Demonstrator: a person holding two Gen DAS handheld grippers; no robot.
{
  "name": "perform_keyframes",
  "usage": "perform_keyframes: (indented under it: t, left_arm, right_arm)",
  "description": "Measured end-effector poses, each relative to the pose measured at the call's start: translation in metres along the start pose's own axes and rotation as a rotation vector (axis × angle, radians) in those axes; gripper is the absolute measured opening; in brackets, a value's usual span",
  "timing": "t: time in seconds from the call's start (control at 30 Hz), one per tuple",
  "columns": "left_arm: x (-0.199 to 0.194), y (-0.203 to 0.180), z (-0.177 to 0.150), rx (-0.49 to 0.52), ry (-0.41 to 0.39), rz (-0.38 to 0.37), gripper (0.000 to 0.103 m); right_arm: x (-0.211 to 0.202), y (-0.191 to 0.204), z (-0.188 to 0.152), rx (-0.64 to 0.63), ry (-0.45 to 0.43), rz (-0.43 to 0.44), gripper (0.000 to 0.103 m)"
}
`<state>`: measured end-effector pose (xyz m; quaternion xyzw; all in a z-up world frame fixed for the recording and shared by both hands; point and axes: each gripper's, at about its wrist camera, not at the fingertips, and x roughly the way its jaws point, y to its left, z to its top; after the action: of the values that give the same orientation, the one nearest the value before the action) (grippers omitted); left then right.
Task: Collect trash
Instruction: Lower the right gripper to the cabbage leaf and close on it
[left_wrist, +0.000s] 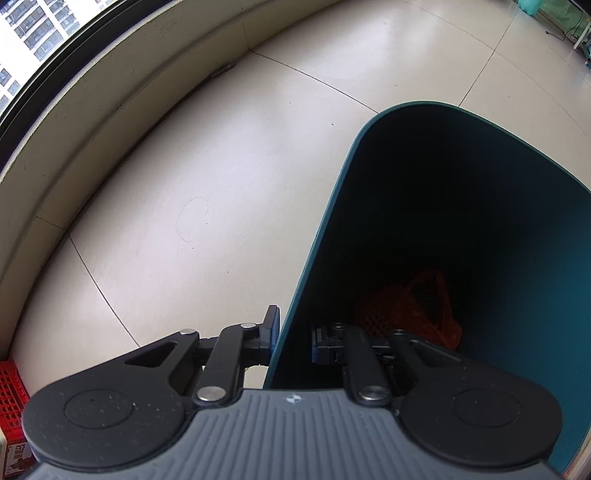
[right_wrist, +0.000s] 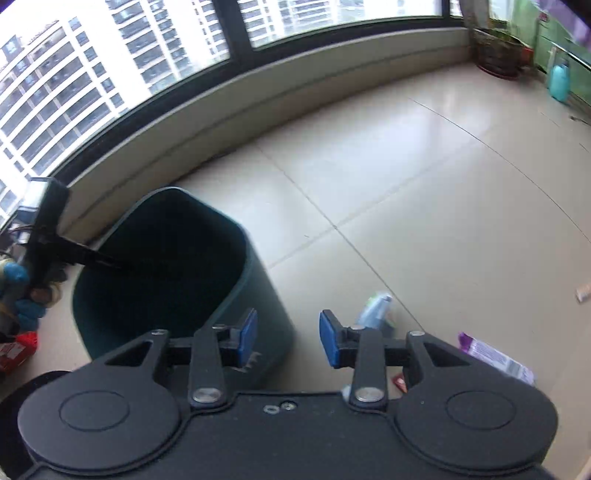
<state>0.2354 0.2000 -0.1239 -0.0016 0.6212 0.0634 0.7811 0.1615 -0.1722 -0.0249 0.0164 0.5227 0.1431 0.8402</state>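
A dark teal bin (left_wrist: 369, 155) stands on the tiled floor; it also shows in the right wrist view (right_wrist: 258, 295). My left gripper (left_wrist: 291, 336) straddles the bin's near wall, one finger outside and one inside, and looks shut on the rim. An orange mesh bag (left_wrist: 424, 306) lies at the bin's bottom. My right gripper (right_wrist: 288, 336) is open and empty, above the floor to the right of the bin. A pale crumpled wrapper (right_wrist: 373, 308), a purple packet (right_wrist: 495, 358) and a small red scrap (right_wrist: 399, 382) lie on the floor near it.
A low wall under big windows (right_wrist: 258, 96) runs behind the bin. A potted plant (right_wrist: 495, 51) and a teal bottle (right_wrist: 558, 81) stand far right. A red crate (left_wrist: 9, 395) sits at the left. A small pale scrap (right_wrist: 583, 291) lies far right.
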Motion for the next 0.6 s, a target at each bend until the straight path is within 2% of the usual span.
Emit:
perform_keyframes:
  t: [0.07, 0.23, 0.4, 0.47, 0.6]
  left_arm:
    - [0.0, 0.0, 0.0, -0.004, 0.001, -0.001, 0.015]
    - [-0.001, -0.001, -0.002, -0.002, -0.005, 0.003, 0.015]
    - [-0.001, 0.005, -0.001, -0.033, 0.001, -0.022, 0.015]
    - [-0.001, 0.005, -0.001, -0.026, 0.001, -0.017, 0.015]
    - [-0.003, 0.002, -0.002, -0.01, -0.005, 0.003, 0.015]
  right_arm:
    - [0.007, -0.023, -0.015, 0.022, 0.024, -0.062, 0.038]
    - [0.047, -0.066, -0.059, 0.093, 0.16, -0.17, 0.037]
    - [0.113, -0.084, -0.11, 0.166, 0.283, -0.231, 0.036]
    - [0.136, -0.105, -0.131, 0.242, 0.335, -0.247, 0.036]
    - [0.173, -0.132, -0.167, 0.376, 0.374, -0.285, 0.036]
